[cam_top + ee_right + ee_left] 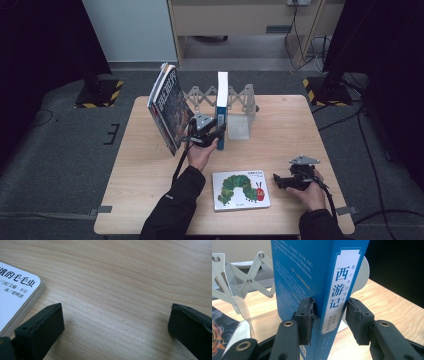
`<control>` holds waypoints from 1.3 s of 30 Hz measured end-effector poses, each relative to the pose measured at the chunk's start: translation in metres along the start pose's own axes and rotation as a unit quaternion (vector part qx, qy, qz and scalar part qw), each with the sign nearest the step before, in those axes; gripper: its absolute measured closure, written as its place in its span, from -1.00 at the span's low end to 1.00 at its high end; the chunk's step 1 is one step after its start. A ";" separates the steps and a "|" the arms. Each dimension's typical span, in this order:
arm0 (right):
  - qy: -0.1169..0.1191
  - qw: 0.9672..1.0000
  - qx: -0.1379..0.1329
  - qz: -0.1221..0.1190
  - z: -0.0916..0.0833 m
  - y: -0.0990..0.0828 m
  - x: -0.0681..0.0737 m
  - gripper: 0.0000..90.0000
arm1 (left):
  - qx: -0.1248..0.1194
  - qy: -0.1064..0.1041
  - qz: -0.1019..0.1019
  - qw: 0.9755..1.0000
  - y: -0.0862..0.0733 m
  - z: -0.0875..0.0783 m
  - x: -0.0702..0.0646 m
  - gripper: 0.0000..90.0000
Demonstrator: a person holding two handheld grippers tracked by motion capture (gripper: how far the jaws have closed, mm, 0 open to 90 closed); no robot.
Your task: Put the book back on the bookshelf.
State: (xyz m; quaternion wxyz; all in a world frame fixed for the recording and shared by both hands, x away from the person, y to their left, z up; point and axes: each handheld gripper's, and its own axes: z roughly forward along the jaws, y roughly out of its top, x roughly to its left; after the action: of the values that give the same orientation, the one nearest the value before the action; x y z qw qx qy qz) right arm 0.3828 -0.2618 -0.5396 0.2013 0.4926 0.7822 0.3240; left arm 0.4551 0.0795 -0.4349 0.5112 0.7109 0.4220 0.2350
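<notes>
High view: on the surface [150, 150] the blue book [222, 107] stands upright against the rack [240, 100], its spine between the left gripper's [329, 317] part-open jaws, one pad touching, the other just clear. The right gripper [115, 325], jaws wide and empty, rests beside the caterpillar book [15, 295].

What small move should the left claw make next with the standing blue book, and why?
Probably close a little further on the blue book. In the left gripper view, one pad of the left claw touches the cover, while a gap shows at the other pad. The book stands upright by the folding rack, so a firm hold should come first.
</notes>
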 end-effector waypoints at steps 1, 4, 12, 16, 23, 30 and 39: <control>0.000 1.000 0.000 0.000 0.000 0.000 0.000 -0.99 | 0.001 -0.001 -0.003 1.000 0.001 0.001 0.000 0.25; 0.000 1.000 0.000 0.000 0.000 0.000 0.000 -0.99 | 0.005 -0.001 -0.001 1.000 0.003 0.005 -0.002 0.23; 0.000 1.000 0.000 0.000 0.000 0.000 0.000 -0.99 | 0.007 0.007 0.003 1.000 0.007 0.012 -0.002 0.22; 0.000 1.000 0.000 0.000 0.000 0.000 0.000 -0.99 | 0.006 0.014 0.010 1.000 0.007 0.011 -0.002 0.22; -0.001 1.000 0.000 0.000 0.000 0.000 0.000 -0.99 | 0.000 -0.001 0.016 1.000 0.007 -0.002 -0.003 0.14; 0.000 1.000 0.000 0.000 0.000 0.000 0.000 -0.99 | 0.011 -0.020 0.023 0.999 0.002 -0.026 0.001 0.05; -0.007 1.000 0.002 0.007 0.001 0.001 0.002 -1.00 | 0.031 -0.034 0.030 0.998 -0.013 -0.063 0.003 -0.03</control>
State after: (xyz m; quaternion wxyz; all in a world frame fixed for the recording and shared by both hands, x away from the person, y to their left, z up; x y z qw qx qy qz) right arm 0.3827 -0.2595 -0.5395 0.2034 0.5011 0.7777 0.3205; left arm 0.4037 0.1169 -0.4238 0.4962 0.7461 0.3899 0.2124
